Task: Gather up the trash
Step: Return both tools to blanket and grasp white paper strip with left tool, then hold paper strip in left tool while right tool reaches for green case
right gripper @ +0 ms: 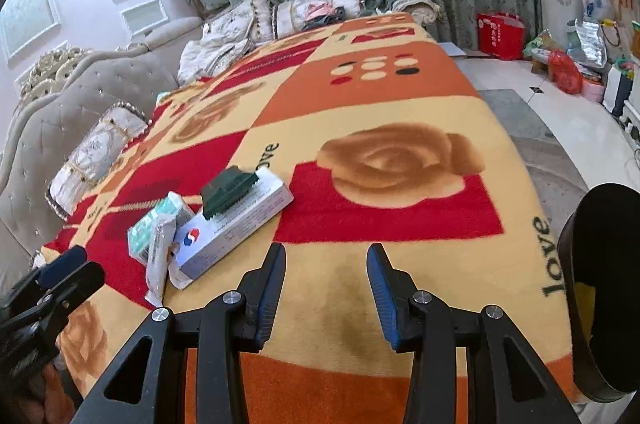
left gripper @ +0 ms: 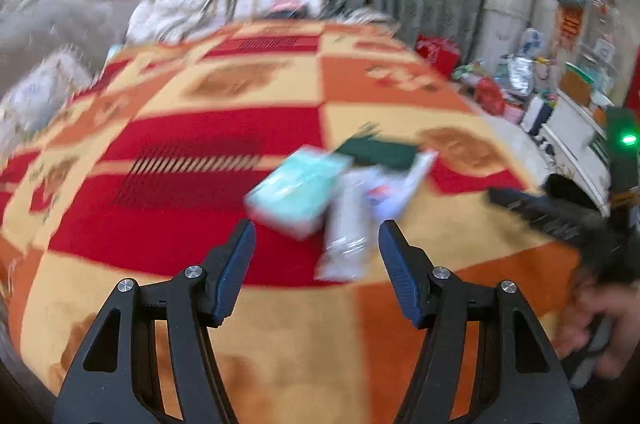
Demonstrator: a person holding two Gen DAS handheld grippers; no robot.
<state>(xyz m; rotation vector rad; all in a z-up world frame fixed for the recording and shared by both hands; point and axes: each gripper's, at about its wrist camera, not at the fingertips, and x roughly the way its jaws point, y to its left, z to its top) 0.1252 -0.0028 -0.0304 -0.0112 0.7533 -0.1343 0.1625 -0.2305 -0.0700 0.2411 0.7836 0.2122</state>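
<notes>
A small heap of trash is seen on the patterned blanket point(right gripper: 400, 95) that covers the bed. In the right wrist view the heap lies ahead and to the left of the right gripper point(right gripper: 326, 256), well apart from its tips. The white carton point(right gripper: 240, 220) is the largest piece; its long axis runs from lower left to upper right, with the end bearing a red and blue mark turned toward the camera. A dark green toy tank point(right gripper: 228, 189) is set on top of the carton, roughly along the same axis. A mint-green packet point(right gripper: 158, 224) is pressed against the carton's left side, and a crinkled white wrapper point(right gripper: 158, 260) is draped beside it, its long axis pointing toward the near edge of the bed.

The right gripper's jaws are held apart with nothing between them; only blanket is seen in the gap.

In the blurred left wrist view the same heap lies just ahead of the left gripper point(left gripper: 316, 230). The wrapper point(left gripper: 346, 228) reaches down into the gap between the jaws, but whether the tips touch it cannot be told. These jaws are also spread, and nothing is clamped. The mint-green packet point(left gripper: 298, 191) lies just beyond the left finger.

A dark round container point(right gripper: 604, 288) is seen at the right edge of the right wrist view.
</notes>
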